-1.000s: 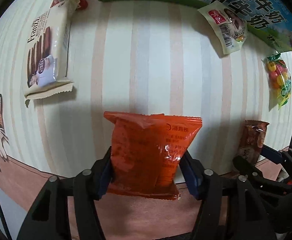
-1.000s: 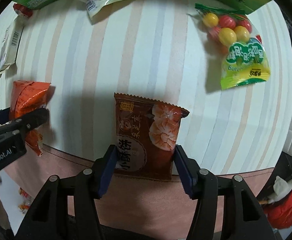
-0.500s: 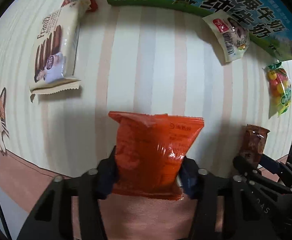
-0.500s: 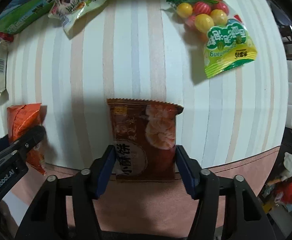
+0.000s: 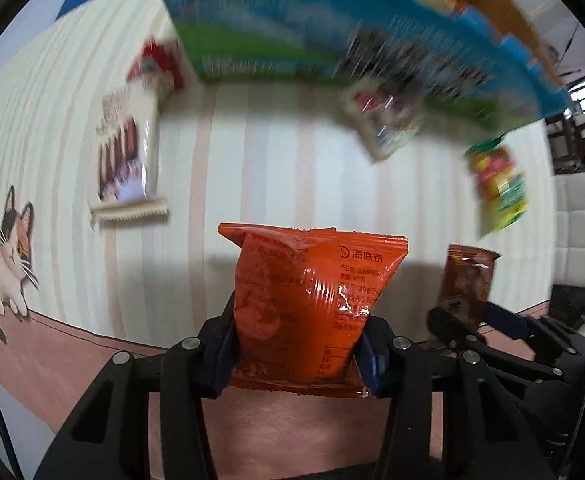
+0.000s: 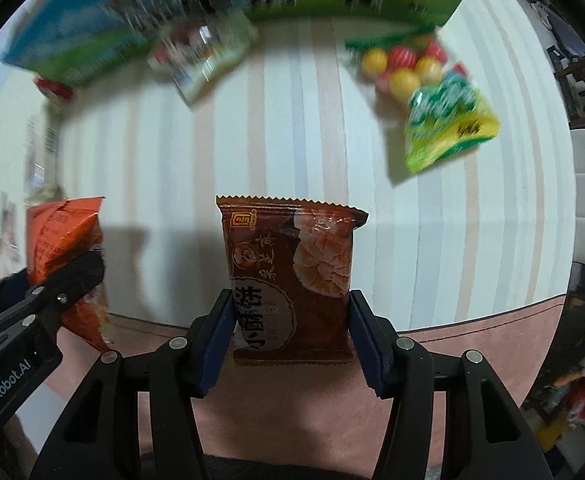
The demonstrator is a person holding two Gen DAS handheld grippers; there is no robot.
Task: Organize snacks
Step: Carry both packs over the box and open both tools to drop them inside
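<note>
An orange snack packet (image 5: 304,280) hangs lifted off the striped tablecloth (image 5: 272,168), and the blue pads of my left gripper (image 5: 298,320) press into its lower sides while the jaws are still closing. My right gripper (image 6: 290,308) is shut on a brown shrimp-cracker packet (image 6: 288,256), also raised off the cloth. The two grippers hang side by side, pointing down. In the right wrist view the orange packet (image 6: 60,236) shows at the left; in the left wrist view the brown packet (image 5: 468,280) shows at the right.
A long blue-green milk carton box (image 5: 332,40) lies along the far side. Below it lie a cream biscuit packet (image 5: 128,152), a red packet (image 5: 156,64), a small white packet (image 5: 384,124) and a bag of round coloured candies (image 6: 440,116). A cat picture (image 5: 8,256) marks the cloth's left edge.
Both grippers have closed on their packets and risen, lifting them off the cloth. The background is now blurred and looks smaller and farther away.
</note>
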